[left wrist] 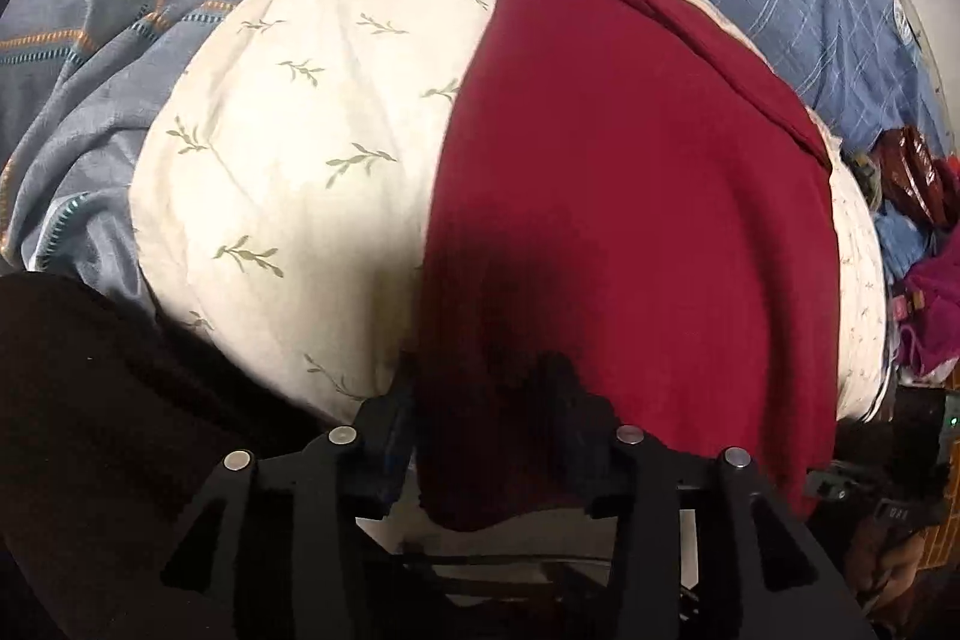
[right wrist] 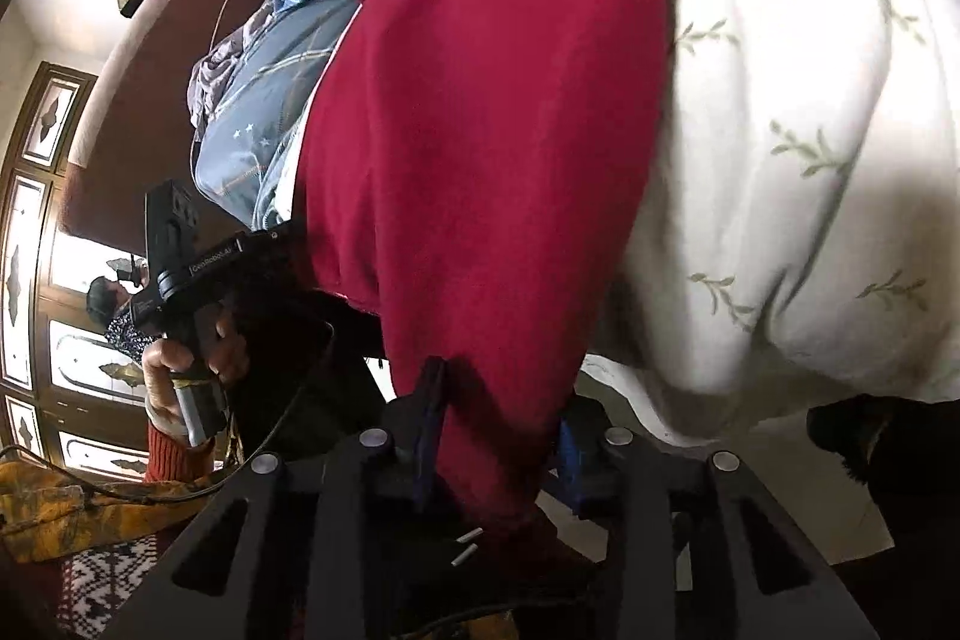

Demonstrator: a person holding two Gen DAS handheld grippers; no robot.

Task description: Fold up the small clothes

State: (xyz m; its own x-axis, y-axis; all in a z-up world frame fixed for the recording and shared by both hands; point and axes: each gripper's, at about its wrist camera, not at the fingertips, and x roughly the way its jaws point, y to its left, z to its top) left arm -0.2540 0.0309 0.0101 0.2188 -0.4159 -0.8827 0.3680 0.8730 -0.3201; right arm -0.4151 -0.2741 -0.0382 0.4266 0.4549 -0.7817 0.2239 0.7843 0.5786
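Both hand-held grippers, left (left wrist: 489, 436) and right (right wrist: 501, 430), are standing half spread astride the near hem of the dark red knitted garment (left wrist: 630, 196) lying across the leaf-printed cream pillow (left wrist: 312, 148), folding seemingly just beginning.

Dark red knit garment (left wrist: 630, 220), folded lengthwise into long band, draped over cream leaf-print pillow (left wrist: 288, 148); near end hangs off pillow edge, far end has raised fold.
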